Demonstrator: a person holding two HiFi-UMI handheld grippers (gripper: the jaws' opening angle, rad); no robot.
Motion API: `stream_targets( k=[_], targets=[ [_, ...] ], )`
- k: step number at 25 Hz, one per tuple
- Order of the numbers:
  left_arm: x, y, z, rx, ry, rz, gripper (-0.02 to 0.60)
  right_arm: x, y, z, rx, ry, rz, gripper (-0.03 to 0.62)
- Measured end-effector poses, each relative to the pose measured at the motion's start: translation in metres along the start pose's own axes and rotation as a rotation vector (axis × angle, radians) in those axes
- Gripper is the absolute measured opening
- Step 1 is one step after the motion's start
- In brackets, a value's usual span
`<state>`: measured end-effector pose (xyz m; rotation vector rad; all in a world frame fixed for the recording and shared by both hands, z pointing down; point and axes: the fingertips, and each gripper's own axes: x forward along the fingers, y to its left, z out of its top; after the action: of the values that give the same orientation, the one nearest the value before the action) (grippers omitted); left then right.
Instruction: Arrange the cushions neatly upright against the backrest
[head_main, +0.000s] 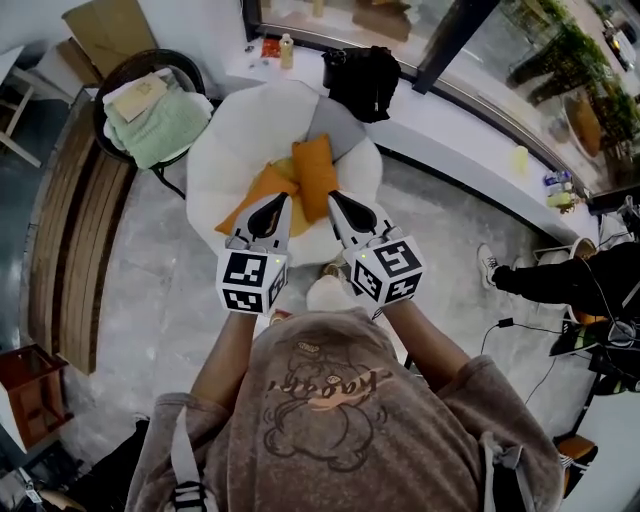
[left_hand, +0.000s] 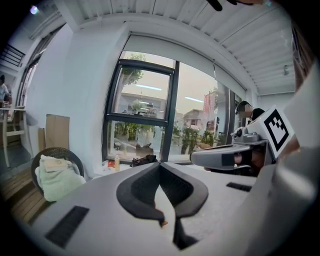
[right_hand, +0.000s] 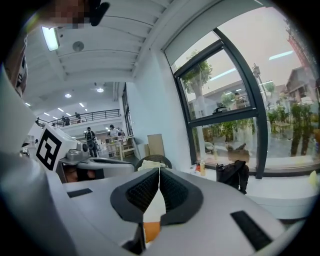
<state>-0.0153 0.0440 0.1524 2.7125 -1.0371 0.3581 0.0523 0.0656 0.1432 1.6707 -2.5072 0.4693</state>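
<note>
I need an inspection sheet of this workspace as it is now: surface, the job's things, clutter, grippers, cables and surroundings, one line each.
surface: white armchair; cushions cover much of its seat.
job's things: right orange cushion seems propped toward the backrest; left orange cushion lies tilted; yellow cushion shows partly between them.
clutter: nothing seen on the armchair.
grippers: left gripper and right gripper are both shut and empty, over the seat front.
cables: black cable on the floor, at the right.
surroundings: wicker chair with green blanket; black bag on the window ledge; a person's leg.
</note>
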Motion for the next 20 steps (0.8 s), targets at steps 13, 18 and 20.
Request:
stream_targets(
  k=[13,18,20],
  targets=[
    [0.069,0.001,0.028,-0.054,-0.014,0.118,0.005,0.024,-0.070,0.024,0.007,0.017,0.111,0.021],
    [0.088,0.002,0.036,-0.050,-0.020,0.112,0.005,0.038,-0.081,0.025,0.014,0.024,0.120,0.021],
    [0.093,0.003,0.038,-0.040,-0.018,0.099,0.005,0.044,-0.083,0.025,0.015,0.028,0.116,0.021]
  ],
)
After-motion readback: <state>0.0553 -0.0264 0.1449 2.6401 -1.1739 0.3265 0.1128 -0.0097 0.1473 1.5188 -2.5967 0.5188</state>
